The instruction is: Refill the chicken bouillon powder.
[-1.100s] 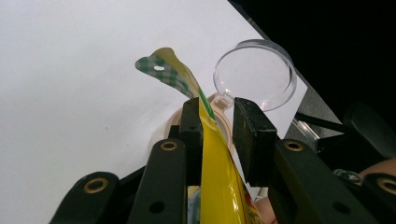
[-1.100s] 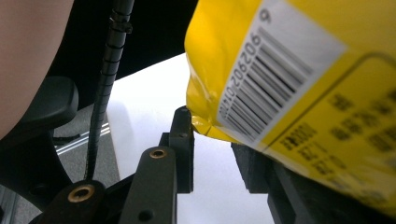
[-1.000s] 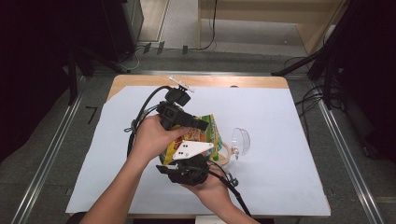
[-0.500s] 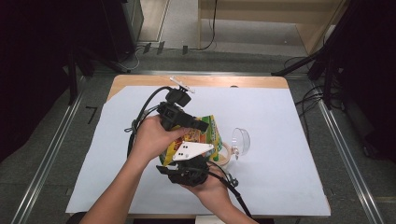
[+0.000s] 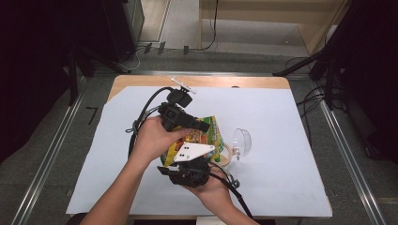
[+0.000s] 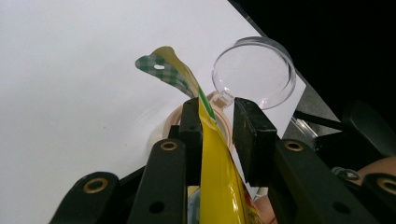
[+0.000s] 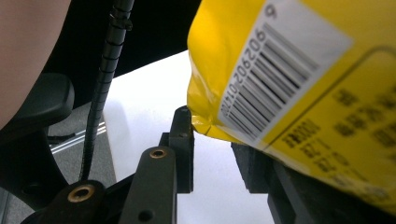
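A yellow snack bag [image 5: 206, 133] is held tilted over a beige-rimmed jar [image 5: 226, 157] whose clear hinged lid [image 5: 241, 140] stands open at its right. My left gripper [image 5: 206, 126] reaches in from the left. In the left gripper view the bag's checked top edge [image 6: 161, 70] runs between my jaws. It lies against the left jaw and a gap shows at the right jaw, so the left gripper [image 6: 217, 116] is open. My right gripper [image 5: 187, 161] sits below the bag. The right gripper [image 7: 212, 135] has its jaws apart, and the bag's barcode corner [image 7: 280, 60] rests over the right jaw.
A white paper sheet [image 5: 281, 117] covers the wooden table [image 5: 225, 80]. Black cables [image 5: 145, 108] trail from the left gripper toward the table's left side. Another cable [image 5: 237, 197] runs from the right gripper to the front edge. Metal floor rails flank the table.
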